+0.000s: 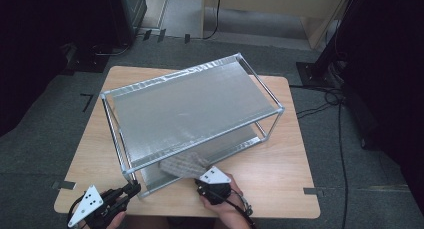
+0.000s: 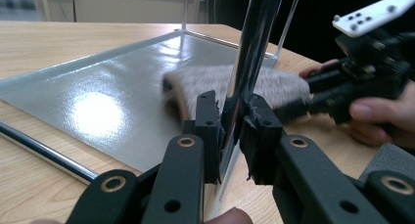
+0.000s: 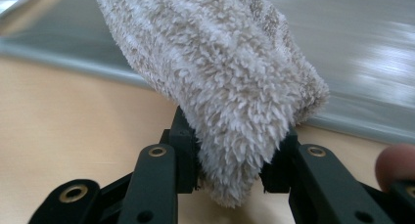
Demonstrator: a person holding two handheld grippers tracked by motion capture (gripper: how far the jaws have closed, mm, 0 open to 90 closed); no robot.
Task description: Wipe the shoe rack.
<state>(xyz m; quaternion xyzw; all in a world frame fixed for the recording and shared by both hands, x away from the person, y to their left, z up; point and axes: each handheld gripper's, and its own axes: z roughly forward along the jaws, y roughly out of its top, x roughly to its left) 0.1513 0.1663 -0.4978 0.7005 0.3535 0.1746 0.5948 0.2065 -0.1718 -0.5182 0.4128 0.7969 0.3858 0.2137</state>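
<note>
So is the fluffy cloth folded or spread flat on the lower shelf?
Bunched, not flat: the cloth is pinched in the right gripper, its far end on the lower shelf.

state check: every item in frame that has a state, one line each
left gripper: shut on the rack's front corner post.
right gripper: shut on the cloth.
cloth: fluffy, bunched, lying on the lower shelf's front edge.
rack: upright on the table, set at an angle, both shelves bare apart from the cloth.
lower shelf: glossy, nothing else on it.
table: rack stands on it.
</note>
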